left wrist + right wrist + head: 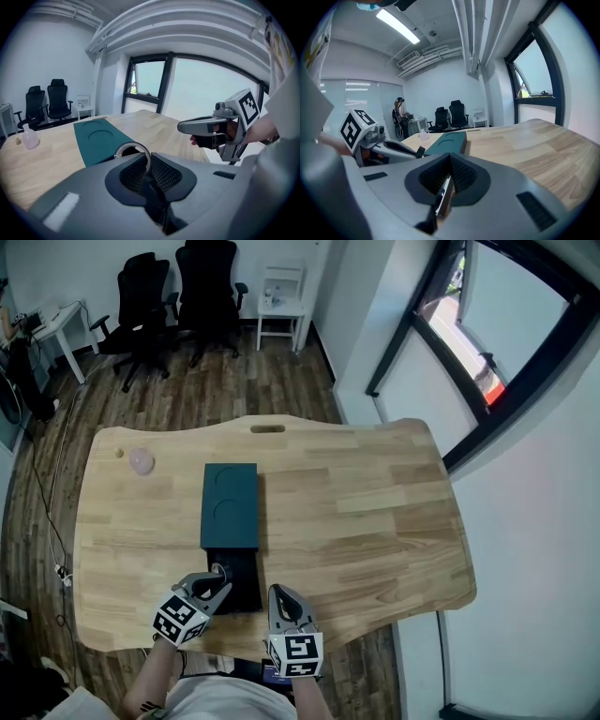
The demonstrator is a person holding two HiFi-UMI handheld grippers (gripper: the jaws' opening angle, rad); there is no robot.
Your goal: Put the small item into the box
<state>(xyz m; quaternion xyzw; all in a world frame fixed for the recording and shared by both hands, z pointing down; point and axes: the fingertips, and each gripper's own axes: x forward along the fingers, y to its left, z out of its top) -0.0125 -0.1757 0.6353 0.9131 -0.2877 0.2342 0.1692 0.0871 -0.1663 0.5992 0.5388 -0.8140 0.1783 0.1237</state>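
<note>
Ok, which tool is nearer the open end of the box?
Left. The left tool, gripping a ring, is over the open end; the right tool sits off its right side.

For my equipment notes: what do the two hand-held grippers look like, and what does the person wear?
The left gripper and the right gripper both have smooth grey plastic bodies narrowing to grey jaws lined with black textured pads. Each carries a white cube with black square markers. No cables show. The person wears a white short-sleeved shirt.
</note>
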